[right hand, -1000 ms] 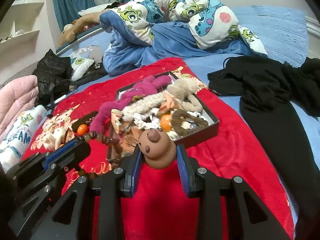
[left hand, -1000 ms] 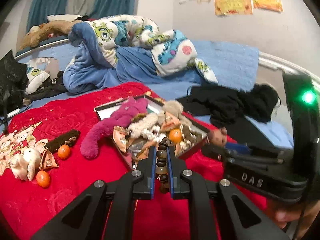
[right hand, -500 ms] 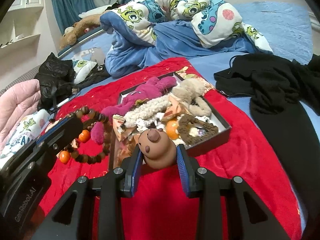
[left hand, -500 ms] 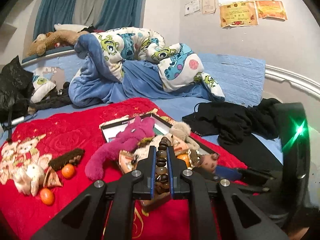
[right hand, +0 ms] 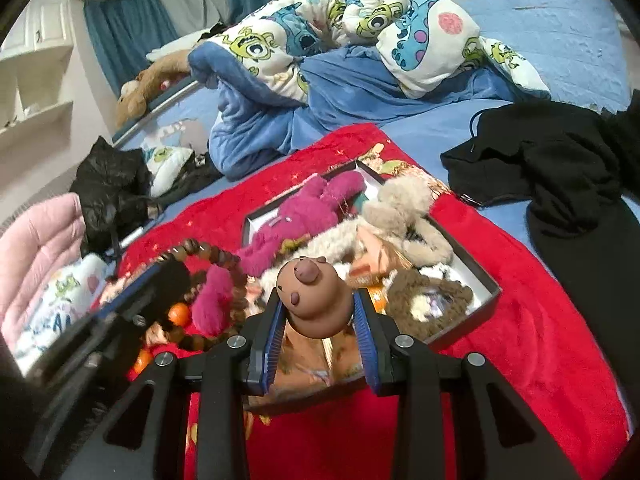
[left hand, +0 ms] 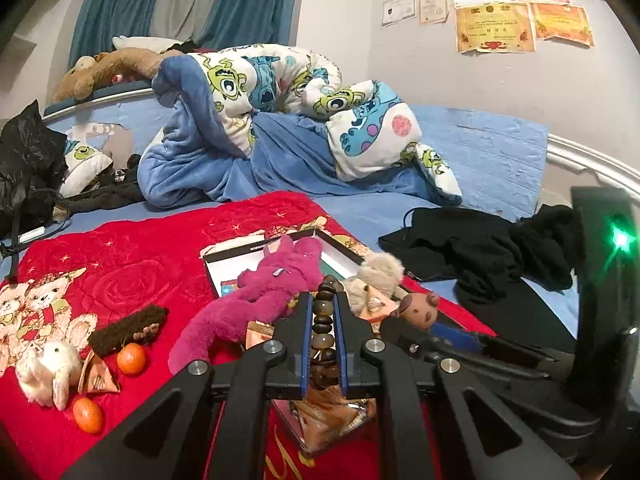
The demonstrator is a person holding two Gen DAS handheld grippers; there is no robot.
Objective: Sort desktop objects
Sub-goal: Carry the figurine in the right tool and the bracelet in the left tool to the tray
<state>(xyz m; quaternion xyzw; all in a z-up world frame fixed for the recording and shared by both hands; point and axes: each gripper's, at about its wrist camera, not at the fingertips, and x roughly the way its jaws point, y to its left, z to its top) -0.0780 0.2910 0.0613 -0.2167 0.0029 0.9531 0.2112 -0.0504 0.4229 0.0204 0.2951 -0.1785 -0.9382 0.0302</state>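
Bead bracelet [left hand: 322, 322] pinched in my left tool [left hand: 320, 300]; brown toy [right hand: 314, 296] clamped in right tool [right hand: 318, 312]. Judged best: lower both over box [right hand: 486, 286] before releasing.

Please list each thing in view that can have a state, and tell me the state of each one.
left gripper: shut on the bead bracelet, held above the red blanket.
right gripper: shut on the brown toy figure.
box: open, no lid on it, crowded with toys.
pink plush: lying over the box edge, partly outside.
two oranges: loose on the blanket, outside the box.
white plush: lying on the blanket.
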